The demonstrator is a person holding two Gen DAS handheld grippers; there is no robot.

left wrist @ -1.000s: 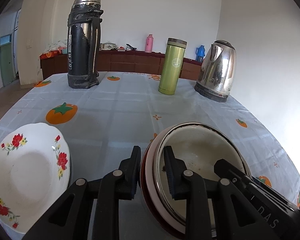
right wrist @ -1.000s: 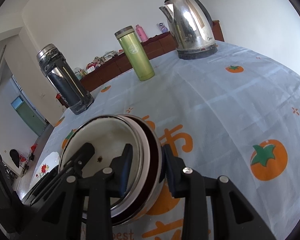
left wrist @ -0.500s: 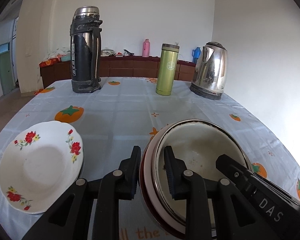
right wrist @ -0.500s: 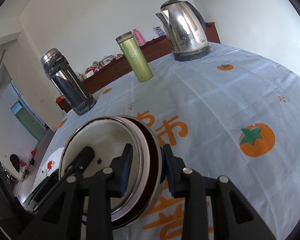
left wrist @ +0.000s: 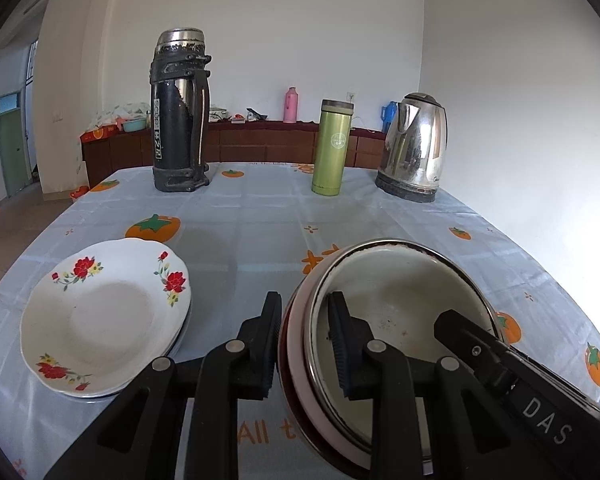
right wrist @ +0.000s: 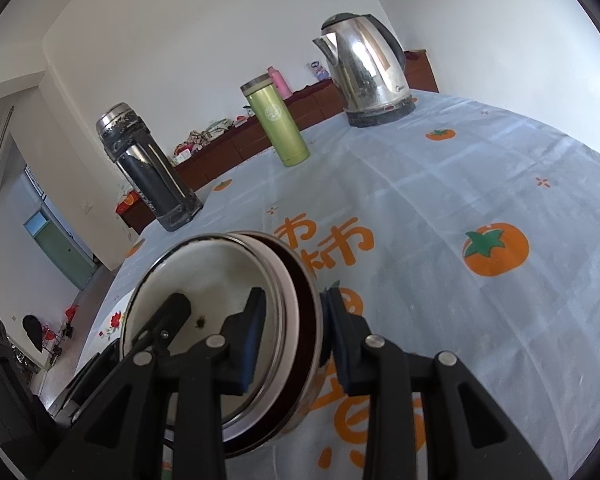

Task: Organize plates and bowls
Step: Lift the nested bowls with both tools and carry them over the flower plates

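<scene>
Both grippers carry the nested bowl stack [left wrist: 396,320] together, lifted and tilted above the tablecloth [left wrist: 260,216]. The left gripper [left wrist: 304,344] is narrowed onto the stack's left rim, one pad outside the dark red wall, the other inside the enamel bowl. The right gripper [right wrist: 292,336] pinches the opposite rim the same way. Neither set of jaws is wide; each is closed to the thickness of the stacked walls.

The flowered plate [left wrist: 104,316] lies on the cloth to the near left, on top of another plate whose edge shows beneath it.

How I judge the step should go: keep both hands moving as one, because any drift between them would twist the rims out of the pads. I would level the stack before lowering. I would set it down beside the plates without nudging them. I would loosen one grip only once the base rests flat.

Against the frame a second ago: the thermos [left wrist: 180,112], green flask [left wrist: 334,146] and kettle [left wrist: 414,148] now sit further off and smaller. The flowered plate is fully in view instead of cut at the left edge. So the pair has drawn back toward the near edge. Grip widths look unchanged.
</scene>
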